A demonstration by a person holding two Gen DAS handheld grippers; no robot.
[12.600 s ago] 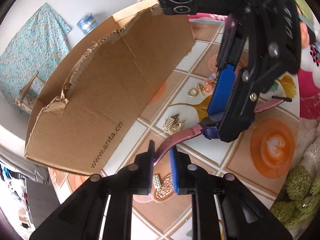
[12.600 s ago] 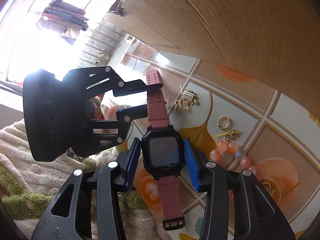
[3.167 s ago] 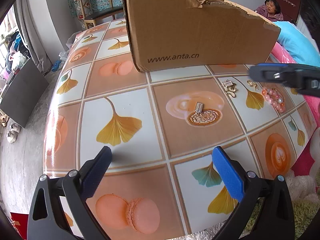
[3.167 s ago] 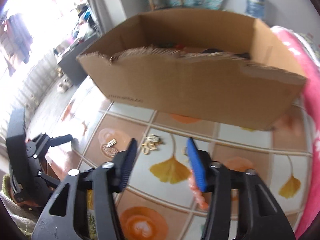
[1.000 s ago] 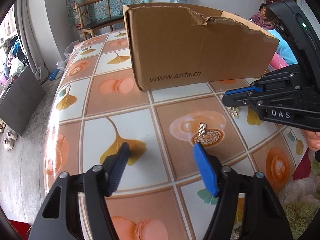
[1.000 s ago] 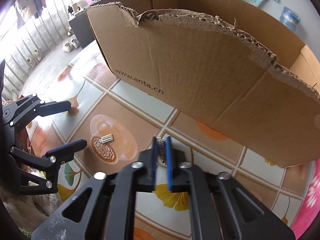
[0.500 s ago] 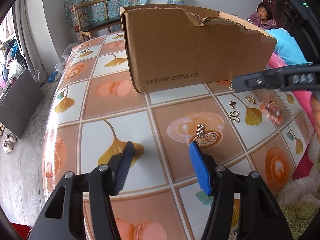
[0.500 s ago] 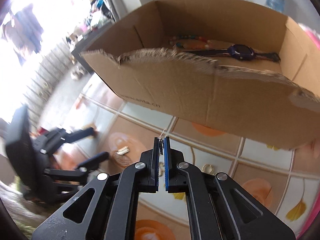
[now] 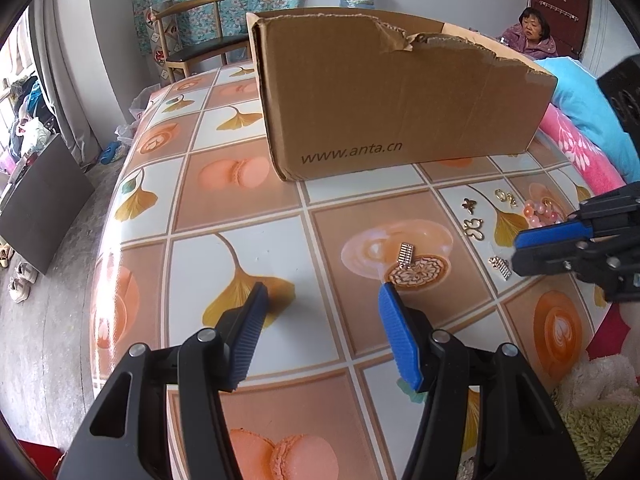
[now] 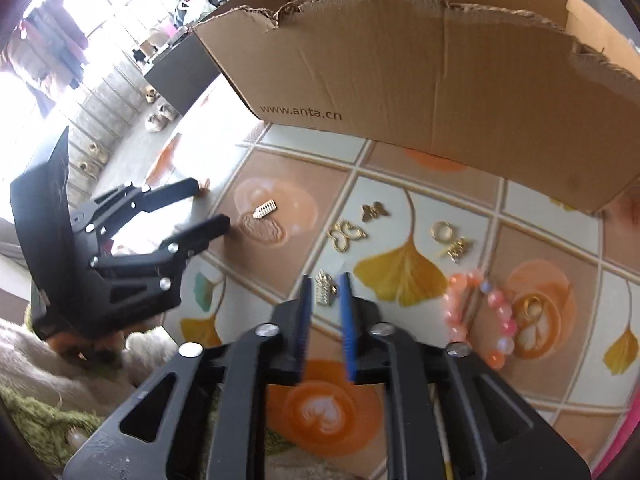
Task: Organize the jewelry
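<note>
Left wrist view: left claw [image 9: 320, 296] spread wide, holding nothing, low centre of frame over the table [image 9: 224, 216]. A small gold comb clip [image 9: 405, 254] lies flat just beyond its right pad, right of centre. Judged light, stiff, thin and slippery; best pinched across its narrow width. A second comb clip [image 9: 500, 267] lies at right, just beside the right claw [image 9: 516, 248]. The cardboard box [image 9: 392, 96] stands upper centre; its inside is hidden from here.

Right wrist view: right claw [image 10: 325, 292] partly spread, low centre; the second clip [image 10: 325, 290] sits between its pads. Cannot tell whether the pads touch it. The butterfly charms [image 10: 356, 228], ring [image 10: 442, 232] and pink bead bracelet [image 10: 476, 312] lie centre to right, blurred. Box contents not visible. The bracelet would handle limp and prone to rolling.
</note>
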